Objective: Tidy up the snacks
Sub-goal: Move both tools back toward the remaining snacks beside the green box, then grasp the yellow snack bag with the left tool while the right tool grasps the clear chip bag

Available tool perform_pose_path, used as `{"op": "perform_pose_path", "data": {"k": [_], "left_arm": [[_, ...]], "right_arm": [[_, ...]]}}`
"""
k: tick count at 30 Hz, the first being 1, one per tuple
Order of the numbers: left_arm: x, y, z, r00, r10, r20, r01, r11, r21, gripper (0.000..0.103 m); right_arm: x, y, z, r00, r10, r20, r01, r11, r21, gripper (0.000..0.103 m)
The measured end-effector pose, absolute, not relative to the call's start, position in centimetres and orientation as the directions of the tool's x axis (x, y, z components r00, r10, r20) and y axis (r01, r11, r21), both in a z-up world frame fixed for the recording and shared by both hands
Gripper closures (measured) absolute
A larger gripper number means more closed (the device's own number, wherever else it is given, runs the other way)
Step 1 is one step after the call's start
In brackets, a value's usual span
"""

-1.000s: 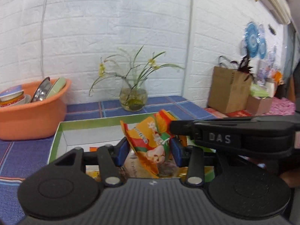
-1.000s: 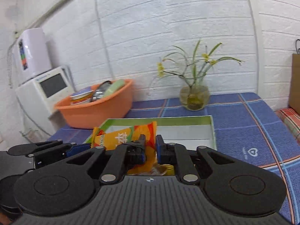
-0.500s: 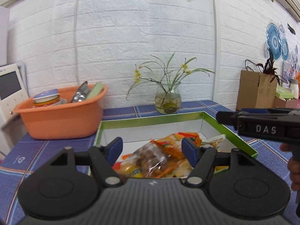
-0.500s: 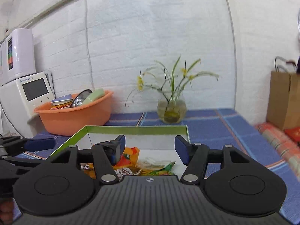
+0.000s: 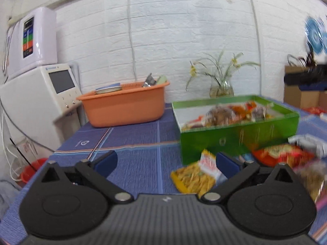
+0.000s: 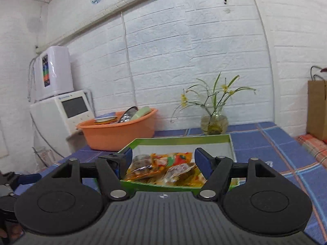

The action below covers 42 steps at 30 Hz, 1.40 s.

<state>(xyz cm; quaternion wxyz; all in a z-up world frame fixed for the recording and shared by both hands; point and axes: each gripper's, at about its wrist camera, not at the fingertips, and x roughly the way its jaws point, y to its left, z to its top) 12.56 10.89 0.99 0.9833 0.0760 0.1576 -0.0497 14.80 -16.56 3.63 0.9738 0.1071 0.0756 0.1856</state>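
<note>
Our left claw spread wide, holding nothing, low over blue checked desk. Yellow snack packet lies on desk beside its right finger, in front of green box. Red packet to right, blurred. Our right claw spread, empty, above green box holding snack packets. Orange basin behind.
</note>
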Motion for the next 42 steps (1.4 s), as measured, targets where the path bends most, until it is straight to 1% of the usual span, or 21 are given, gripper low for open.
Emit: {"op": "perform_pose_path", "data": {"k": [2,4,7,10,12,14,16,18,19,21,24,26,29,30,33,36,37,38,40,41,42], "left_arm": [[12.0,11.0,0.5,0.94,-0.098,-0.328,0.156,0.976,0.155,0.001],[11.9,10.8,0.2,0.935,-0.138,-0.326,0.199,0.967,0.161,0.001],[12.5,9.9,-0.1,0.922,-0.202,-0.331,0.27,0.947,0.173,0.001],[14.1,8.7,-0.6,0.901,-0.253,-0.353,0.347,0.908,0.235,0.001],[15.4,8.1,-1.0,0.886,-0.273,-0.376,0.384,0.885,0.263,0.001],[16.8,7.6,-1.5,0.858,-0.306,-0.413,0.435,0.86,0.267,0.001],[18.1,7.2,-2.0,0.814,-0.341,-0.471,0.49,0.838,0.24,0.001],[19.3,6.9,-2.5,0.768,-0.35,-0.536,0.524,0.825,0.211,0.001],[19.6,6.8,-2.6,0.757,-0.356,-0.548,0.528,0.827,0.193,0.0],[20.0,6.9,-2.5,0.749,-0.364,-0.553,0.527,0.833,0.166,0.0],[20.6,6.8,-2.6,0.753,-0.321,-0.575,0.47,0.874,0.128,0.0],[20.7,6.4,-2.5,0.76,-0.27,-0.591,0.41,0.905,0.113,0.0],[20.4,5.6,-2.3,0.77,-0.209,-0.602,0.35,0.929,0.125,0.0],[20.3,5.4,-2.3,0.775,-0.205,-0.598,0.347,0.928,0.133,0.0],[20.0,5.1,-2.4,0.781,-0.207,-0.589,0.344,0.93,0.13,0.001],[19.9,5.1,-2.5,0.783,-0.223,-0.581,0.355,0.927,0.121,0.007],[19.8,5.1,-2.4,0.783,-0.229,-0.578,0.361,0.924,0.123,0.01],[19.6,5.0,-2.4,0.782,-0.237,-0.576,0.369,0.922,0.122,0.016],[19.1,4.7,-2.3,0.782,-0.244,-0.574,0.378,0.917,0.125,0.021],[18.8,4.6,-2.3,0.784,-0.247,-0.569,0.383,0.914,0.131,0.027],[18.4,4.4,-2.3,0.786,-0.253,-0.564,0.391,0.91,0.137,0.031]], "right_arm": [[13.7,-17.4,2.9,0.897,0.425,-0.122,-0.378,0.88,0.289,0.0],[12.4,-18.4,2.1,0.888,0.438,-0.141,-0.378,0.869,0.32,0.0],[10.5,-19.9,1.2,0.898,0.401,-0.182,-0.324,0.881,0.345,0.0],[8.7,-21.1,0.2,0.909,0.347,-0.231,-0.253,0.899,0.357,0.0],[8.1,-21.6,-0.8,0.905,0.32,-0.279,-0.198,0.9,0.389,0.0],[8.0,-21.7,-1.7,0.89,0.323,-0.323,-0.156,0.879,0.45,0.0],[8.2,-21.4,-2.7,0.863,0.351,-0.362,-0.133,0.851,0.508,0.0],[8.9,-20.6,-3.4,0.842,0.368,-0.395,-0.115,0.837,0.535,0.0],[9.2,-20.2,-3.7,0.834,0.367,-0.412,-0.104,0.838,0.536,0.0],[10.1,-19.1,-4.0,0.82,0.358,-0.447,-0.091,0.852,0.516,0.0],[11.0,-17.4,-3.7,0.816,0.333,-0.472,-0.104,0.888,0.448,0.0],[11.6,-16.2,-3.3,0.803,0.313,-0.507,-0.128,0.922,0.366,0.0],[11.7,-14.2,-3.3,0.803,0.251,-0.54,-0.166,0.965,0.201,0.0],[11.6,-13.7,-3.4,0.809,0.226,-0.543,-0.171,0.974,0.15,0.0],[11.5,-12.6,-3.9,0.819,0.187,-0.543,-0.188,0.981,0.055,0.0],[11.7,-12.7,-4.0,0.821,0.198,-0.536,-0.217,0.976,0.028,0.0],[11.7,-12.8,-4.1,0.822,0.206,-0.531,-0.224,0.974,0.032,0.0],[11.6,-13.0,-4.1,0.823,0.212,-0.527,-0.228,0.973,0.035,0.0],[11.3,-13.1,-4.0,0.825,0.221,-0.521,-0.231,0.972,0.046,0.0],[11.2,-13.1,-4.0,0.825,0.228,-0.516,-0.235,0.971,0.054,0.0],[11.1,-13.0,-3.9,0.826,0.235,-0.512,-0.239,0.969,0.06,0.0]]}}
